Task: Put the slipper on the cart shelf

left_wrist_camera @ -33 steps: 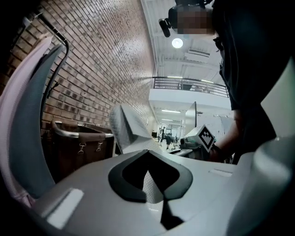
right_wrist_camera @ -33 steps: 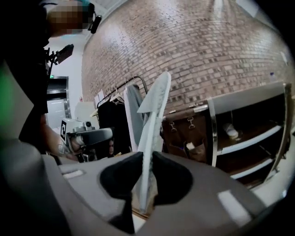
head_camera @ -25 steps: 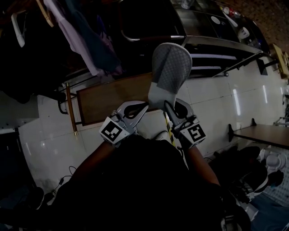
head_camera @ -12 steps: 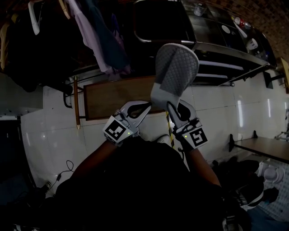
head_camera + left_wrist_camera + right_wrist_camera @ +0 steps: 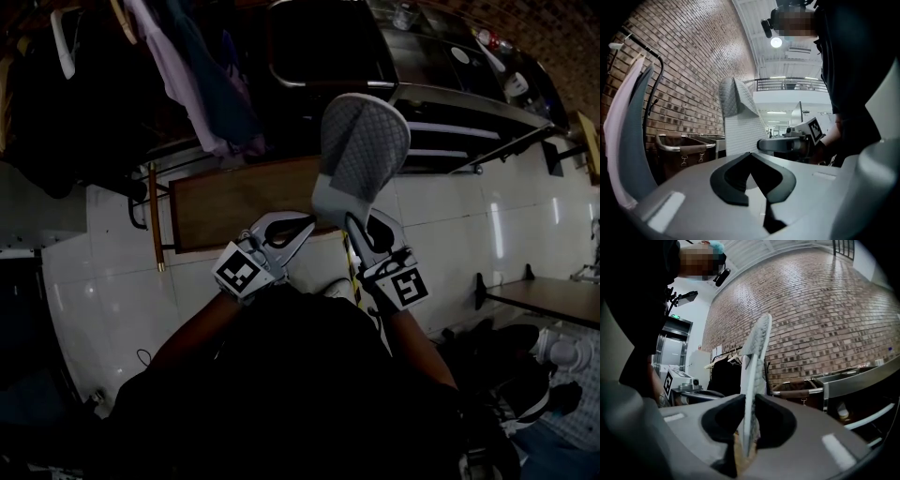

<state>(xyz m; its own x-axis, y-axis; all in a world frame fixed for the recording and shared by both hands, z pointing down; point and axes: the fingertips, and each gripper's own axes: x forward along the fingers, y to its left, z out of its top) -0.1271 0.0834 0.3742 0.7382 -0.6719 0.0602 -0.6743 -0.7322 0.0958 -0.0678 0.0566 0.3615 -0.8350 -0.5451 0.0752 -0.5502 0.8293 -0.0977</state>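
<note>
A grey slipper [image 5: 361, 150] with a quilted sole stands upright in the air, heel down. My right gripper [image 5: 345, 218] is shut on its heel edge; in the right gripper view the slipper [image 5: 757, 357] is pinched edge-on between the pads of my right gripper [image 5: 749, 401]. My left gripper [image 5: 305, 225] hangs close beside it on the left, shut with nothing in it [image 5: 750, 157]; from there the slipper [image 5: 736, 117] shows ahead to the right. The metal cart [image 5: 441, 103] with its shelves stands beyond the slipper, at the upper right.
A brown wooden bench [image 5: 234, 202] lies on the white tiled floor under the grippers. Clothes [image 5: 178, 66] hang on a rack at the upper left. A brown bin [image 5: 797, 392] stands by the brick wall. A table [image 5: 553, 300] is at the right.
The head view has shifted a little. Both grippers and the slipper keep their pose.
</note>
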